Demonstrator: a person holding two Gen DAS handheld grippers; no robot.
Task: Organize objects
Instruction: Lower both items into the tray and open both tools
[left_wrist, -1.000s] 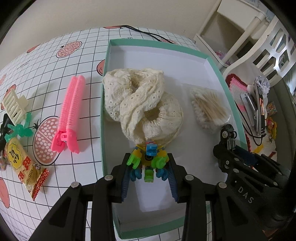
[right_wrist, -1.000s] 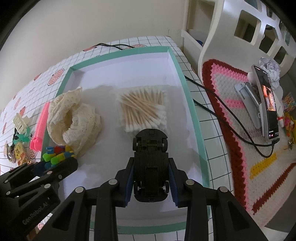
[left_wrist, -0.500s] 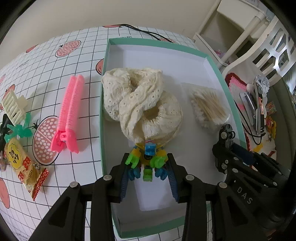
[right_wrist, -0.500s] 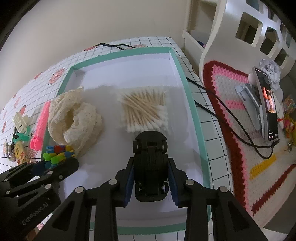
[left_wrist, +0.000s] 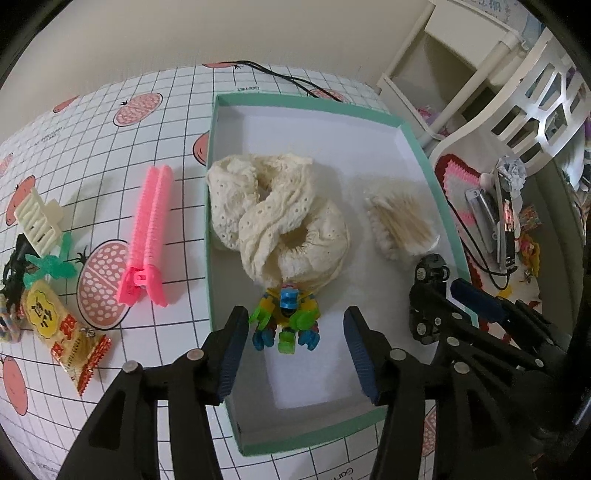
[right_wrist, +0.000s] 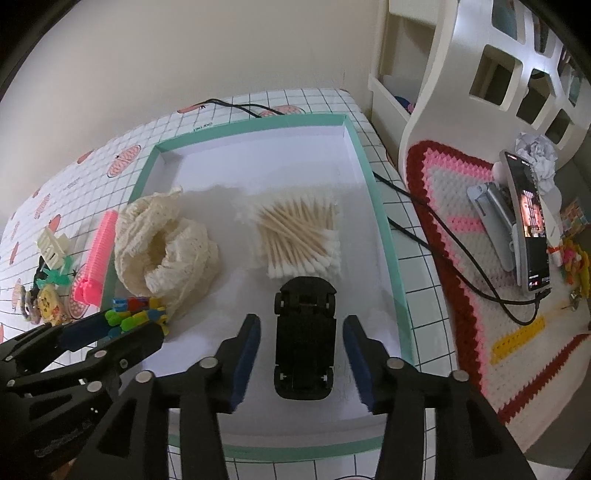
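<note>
Teal-rimmed box (right_wrist: 386, 236) holds both toys: the left gripper (left_wrist: 293, 347) stands wide open around the colourful block robot (left_wrist: 286, 319), the right gripper (right_wrist: 301, 352) wide open around the upturned black toy car (right_wrist: 304, 338), neither gripped. Placing looks finished; next, probably lift clear and fetch the pink hair clip (left_wrist: 147, 236) outside the box's left wall.

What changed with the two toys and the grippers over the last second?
Both grippers opened and let go. The left gripper released the colourful toy robot and the right gripper released the black toy car; both toys now lie in the green tray. The lace cloth and cotton swabs stayed put.
</note>
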